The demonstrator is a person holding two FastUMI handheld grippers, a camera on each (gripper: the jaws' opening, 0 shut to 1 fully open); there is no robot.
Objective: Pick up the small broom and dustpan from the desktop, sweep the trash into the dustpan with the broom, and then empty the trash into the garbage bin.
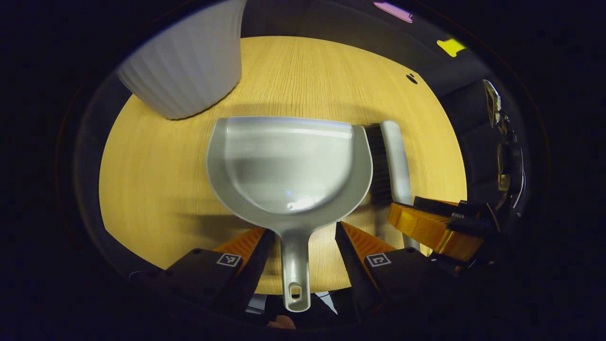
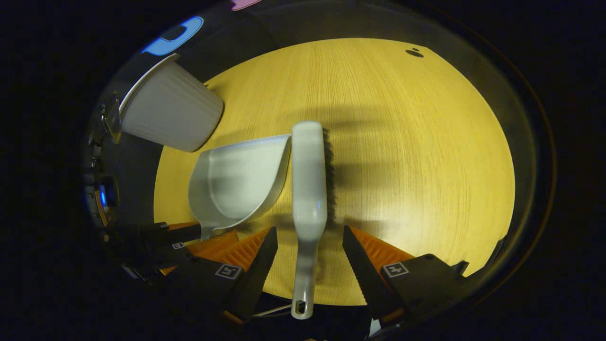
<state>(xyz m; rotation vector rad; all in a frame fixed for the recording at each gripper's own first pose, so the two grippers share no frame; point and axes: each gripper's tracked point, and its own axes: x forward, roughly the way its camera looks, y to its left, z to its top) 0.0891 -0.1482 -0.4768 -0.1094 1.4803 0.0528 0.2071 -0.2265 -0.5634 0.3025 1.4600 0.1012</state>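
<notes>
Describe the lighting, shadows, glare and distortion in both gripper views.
Left gripper view: dim, warm light; a small glare spot in the dustpan bowl; dark shadow on the table below the pan; fisheye bends the table edge. Right gripper view: banded shadows cross the table right of the broom; the garbage bin leans, warped near the edge.

1. The dustpan [image 1: 289, 166] between my jaws is showing pale grey, plain.
2. Beside the dustpan, the broom [image 2: 308, 189] is showing grey with black bristles.
3. Under the dustpan, the desktop [image 1: 156, 189] is showing yellow wood grain.
4. Beyond the dustpan, the garbage bin [image 1: 189, 61] is showing white, vertically ribbed.
</notes>
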